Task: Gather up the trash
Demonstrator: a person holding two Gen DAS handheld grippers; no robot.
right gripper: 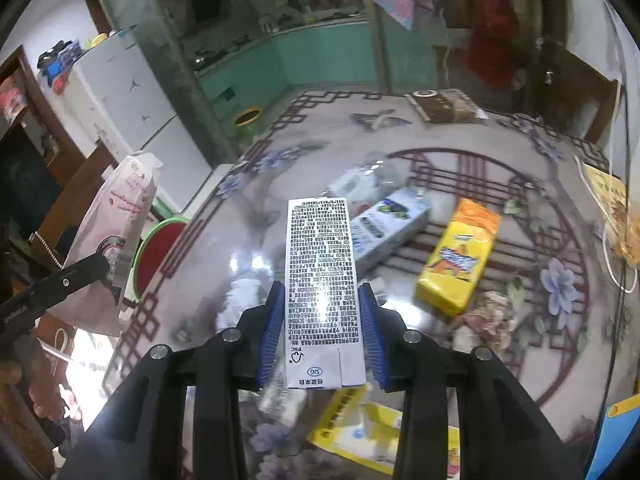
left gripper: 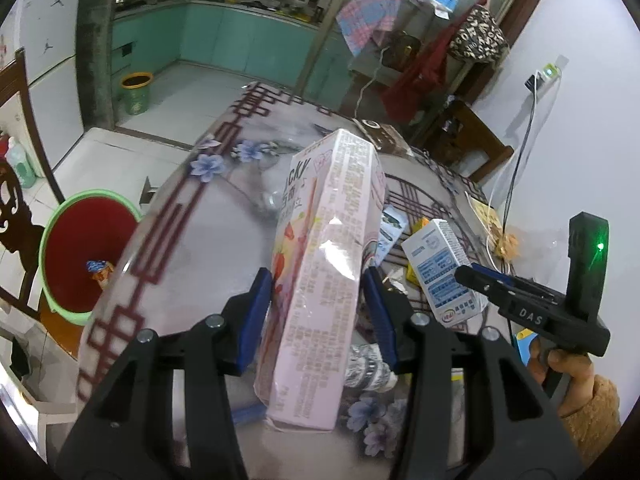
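The left gripper [left gripper: 318,312] clamps a tall pink snack box [left gripper: 320,280] above the near edge of the patterned table [left gripper: 192,216]; the right gripper [right gripper: 323,330] squeezes a white milk carton [right gripper: 322,292] over the table's near middle. Farther on lie a yellow packet [right gripper: 458,256] and a blue-white box [right gripper: 386,226]. At the far left, beside the table, stands a green-rimmed red bin [left gripper: 86,256].

White walls [left gripper: 560,20] and pale floor tiles [left gripper: 192,92] surround a floral-patterned table [right gripper: 440,152], with teal kitchen cabinets [left gripper: 240,36] beyond.
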